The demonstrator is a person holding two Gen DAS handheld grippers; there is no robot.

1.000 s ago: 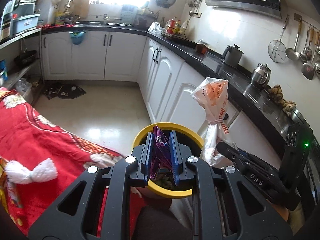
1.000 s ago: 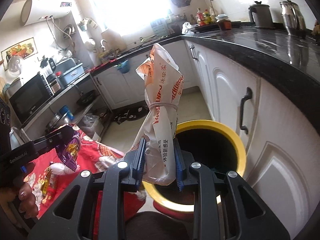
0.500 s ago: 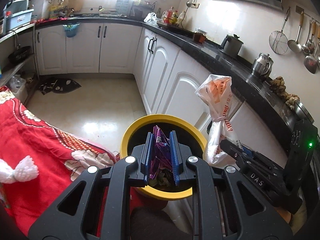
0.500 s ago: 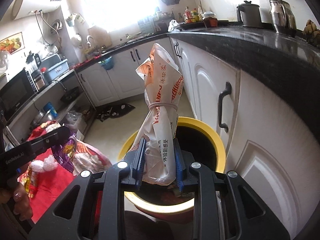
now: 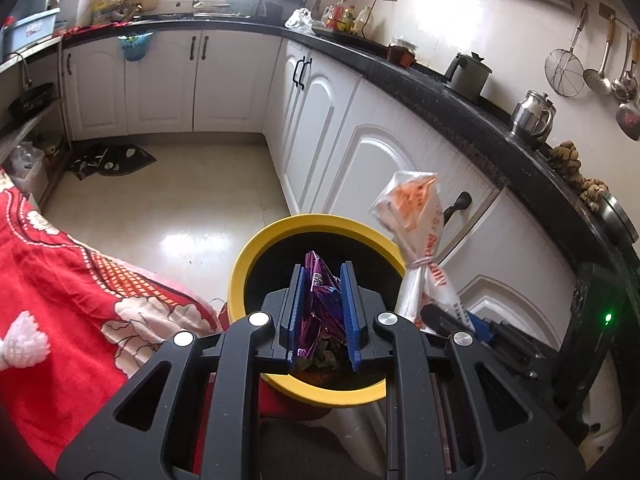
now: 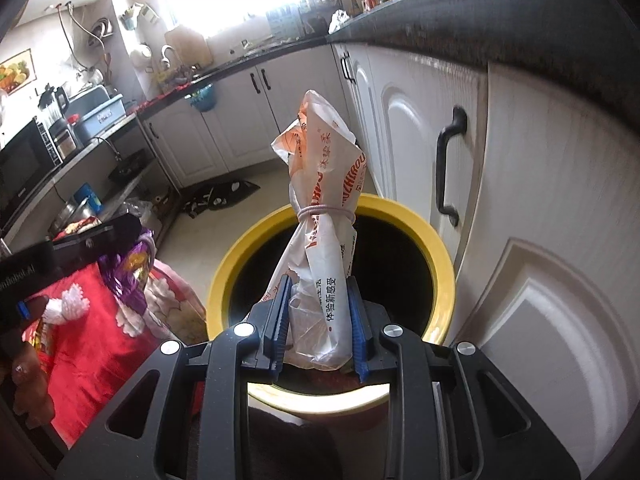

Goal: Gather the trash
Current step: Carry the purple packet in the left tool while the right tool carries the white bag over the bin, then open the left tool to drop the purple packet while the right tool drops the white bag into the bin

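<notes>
Red Chinese characters are printed down the white plastic bag [image 6: 320, 264]; "体验新感受" can be read on its lower part and "沐" higher up, beside orange Latin lettering too distorted to be read. "nRobot.AI" is partly seen in white on the black body of the left tool [image 6: 24, 280].

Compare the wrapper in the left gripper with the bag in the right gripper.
The purple wrapper is shiny and crumpled; the white bag is pale, with orange print. The wrapper barely clears its pads; the bag rises far higher, tied with a band. Both are clamped over the yellow bin.
</notes>
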